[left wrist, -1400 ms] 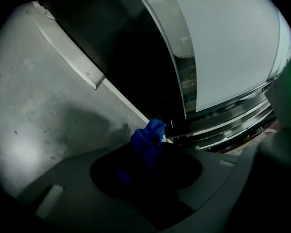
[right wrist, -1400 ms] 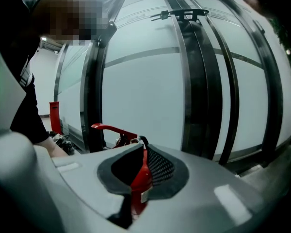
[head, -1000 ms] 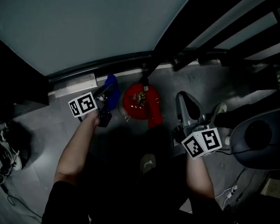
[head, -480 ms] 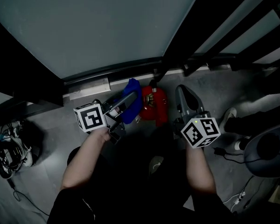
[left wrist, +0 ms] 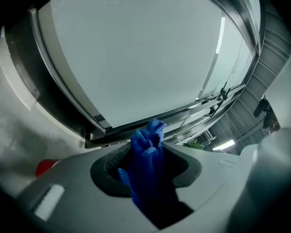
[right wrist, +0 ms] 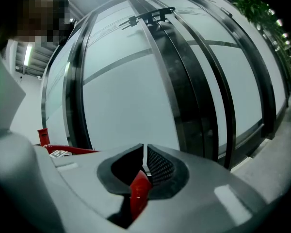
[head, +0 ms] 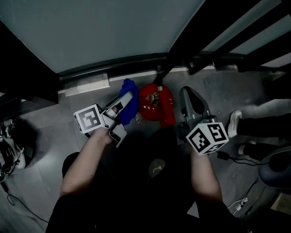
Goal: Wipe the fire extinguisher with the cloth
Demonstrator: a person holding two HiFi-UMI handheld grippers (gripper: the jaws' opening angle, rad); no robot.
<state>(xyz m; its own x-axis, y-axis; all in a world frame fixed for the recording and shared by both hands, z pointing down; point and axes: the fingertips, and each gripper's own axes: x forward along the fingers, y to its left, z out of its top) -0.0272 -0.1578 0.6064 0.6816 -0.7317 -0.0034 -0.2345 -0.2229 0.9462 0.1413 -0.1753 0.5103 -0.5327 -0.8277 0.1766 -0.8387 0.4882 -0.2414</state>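
Note:
A red fire extinguisher (head: 149, 107) stands on the grey floor at the foot of a glass wall. A crumpled blue cloth (head: 129, 103) is pressed against its left side. My left gripper (head: 127, 98) is shut on the cloth, which bulges out between the jaws in the left gripper view (left wrist: 148, 165). A sliver of the extinguisher (left wrist: 45, 167) shows there at the lower left. My right gripper (head: 185, 92) stands just right of the extinguisher and points at the wall. In its own view the right gripper (right wrist: 144, 157) is shut on a red strip-like piece (right wrist: 138, 194); red extinguisher parts (right wrist: 63, 149) show at the left.
A glass wall with black frames (head: 184, 47) and a pale sill (head: 82, 84) close off the far side. Cables (head: 2, 157) lie at the left. Another person's shoe (head: 234, 120) and a chair base (head: 281, 166) are at the right. My own shoe (head: 156, 168) is below.
The left gripper has carried the blue cloth rightwards, from apart to against the extinguisher's left side. The right gripper has drawn closer to the extinguisher's right side. The head view has shifted.

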